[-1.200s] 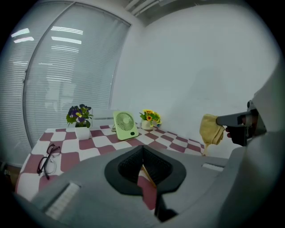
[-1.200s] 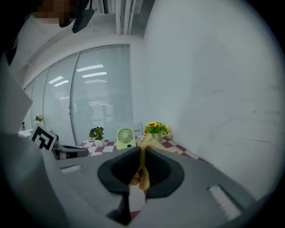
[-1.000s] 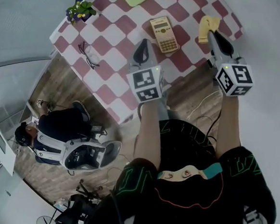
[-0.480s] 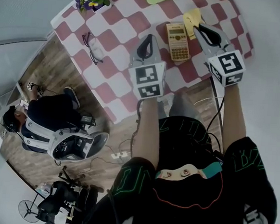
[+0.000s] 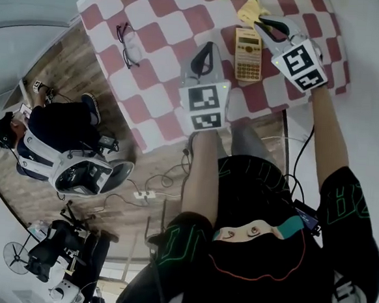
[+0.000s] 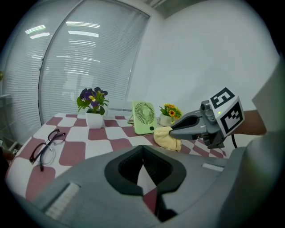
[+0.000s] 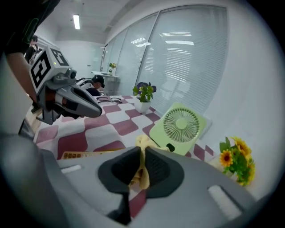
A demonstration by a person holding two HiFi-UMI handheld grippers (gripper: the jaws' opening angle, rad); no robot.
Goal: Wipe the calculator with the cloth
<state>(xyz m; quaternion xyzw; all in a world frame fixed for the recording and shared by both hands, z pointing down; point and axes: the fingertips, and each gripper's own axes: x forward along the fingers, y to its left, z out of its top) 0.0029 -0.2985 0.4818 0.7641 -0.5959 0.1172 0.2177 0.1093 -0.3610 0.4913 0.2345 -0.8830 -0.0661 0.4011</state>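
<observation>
Over the last second the right gripper (image 5: pixel 260 21) has swung its load from the right side of the flat tan plastic calculator (image 5: pixel 248 54) to a spot just beyond that calculator's far end, while the left gripper (image 5: pixel 208 48) has kept its place just to the left of it, above the red-and-white chequered table (image 5: pixel 157 60). In the right gripper view the jaws are clamped on the soft yellow cloth (image 7: pixel 145 143), which bunches above the tips and hangs in loose folds below them, with the pale green desk fan (image 7: pixel 180 127) close behind. In the left gripper view the jaws are pressed together with nothing between them. The calculator lies flat, keys up, between the two grippers. It looks light and hard-shelled, so a sideways wipe would probably push it across the smooth table covering unless the left gripper steadies it, best at a long side edge or the near end, clear of the keys and display. The cloth is limp and will fold under pressure, so the hanging part should be dragged along the face.
</observation>
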